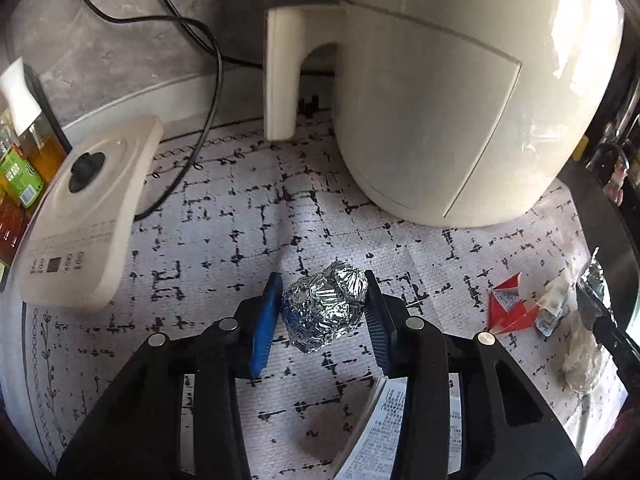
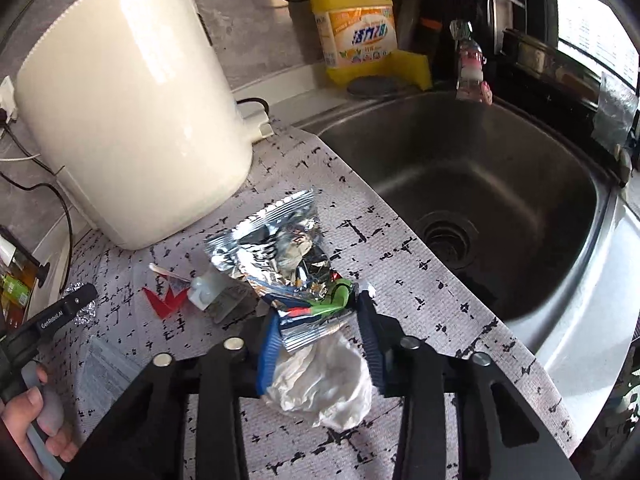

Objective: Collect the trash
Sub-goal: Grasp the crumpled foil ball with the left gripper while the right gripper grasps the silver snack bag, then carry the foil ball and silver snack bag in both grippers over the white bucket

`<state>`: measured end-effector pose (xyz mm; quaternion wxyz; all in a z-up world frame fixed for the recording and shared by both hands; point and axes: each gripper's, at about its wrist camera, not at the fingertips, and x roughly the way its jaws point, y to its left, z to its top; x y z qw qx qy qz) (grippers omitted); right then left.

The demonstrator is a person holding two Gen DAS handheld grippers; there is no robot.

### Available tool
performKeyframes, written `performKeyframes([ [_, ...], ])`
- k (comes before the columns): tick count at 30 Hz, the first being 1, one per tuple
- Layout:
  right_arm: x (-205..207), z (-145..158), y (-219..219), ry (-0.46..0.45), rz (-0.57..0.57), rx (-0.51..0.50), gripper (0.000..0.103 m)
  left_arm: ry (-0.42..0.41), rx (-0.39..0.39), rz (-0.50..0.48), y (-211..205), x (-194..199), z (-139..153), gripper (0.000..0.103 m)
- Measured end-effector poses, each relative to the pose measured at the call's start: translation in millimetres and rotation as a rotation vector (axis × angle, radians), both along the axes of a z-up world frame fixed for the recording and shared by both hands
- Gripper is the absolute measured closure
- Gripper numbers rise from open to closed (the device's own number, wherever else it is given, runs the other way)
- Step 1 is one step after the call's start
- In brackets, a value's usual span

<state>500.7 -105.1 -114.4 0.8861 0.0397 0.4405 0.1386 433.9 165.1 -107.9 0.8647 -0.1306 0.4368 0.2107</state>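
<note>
The left tongs [image 1: 322,308] clamp a crumpled ball of silver foil [image 1: 325,306] over the patterned woven mat [image 1: 224,216] on the tabletop. The right tongs [image 2: 318,334] pinch a torn, shiny snack wrapper [image 2: 280,256] lying on a wadded white tissue [image 2: 324,380], beside the bare steel sink [image 2: 520,184]. A smooth cream appliance [image 2: 132,120] stands behind.

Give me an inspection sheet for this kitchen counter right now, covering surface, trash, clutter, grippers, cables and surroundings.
Surface: counter mat, white with black marks.
Job's things: foil ball; silver snack wrapper; crumpled white tissue; red wrapper scrap.
Clutter: white appliance; flat white device; bottles at the left edge.
Grippers: left gripper shut on the foil ball; right gripper shut on wrapper and tissue.
Cables: black cord behind the flat device.
Surroundings: steel sink; yellow detergent jug.
</note>
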Motion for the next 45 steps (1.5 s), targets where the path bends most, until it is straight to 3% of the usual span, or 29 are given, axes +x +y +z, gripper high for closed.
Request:
performKeyframes([
  [6, -22.5, 10.6, 2.0, -0.019, -0.002, 0.003, 0.079, -0.059, -0.001, -0.004, 0.3, -21.5, 18.2, 0.062],
  [18, -96.6, 41.0, 1.5, -0.090, -0.052, -0.009, 0.079, -0.157, -0.032, -0.084, -7.7, -74.1, 47.0, 0.062],
  [27, -159.1, 42.5, -3.8, -0.074, -0.093, -0.018, 0.079, -0.184, -0.069, -0.173, -28.8, -108.1, 51.2, 0.062],
  [36, -193.8, 47.8, -39.1, -0.078, -0.171, -0.035, 0.079, -0.201, -0.091, -0.259, -65.9, -122.4, 53.8, 0.062],
  [45, -239.7, 46.4, -115.5, -0.062, -0.259, -0.047, 0.079, -0.212, -0.104, -0.349, -139.6, -141.1, 58.3, 0.062],
])
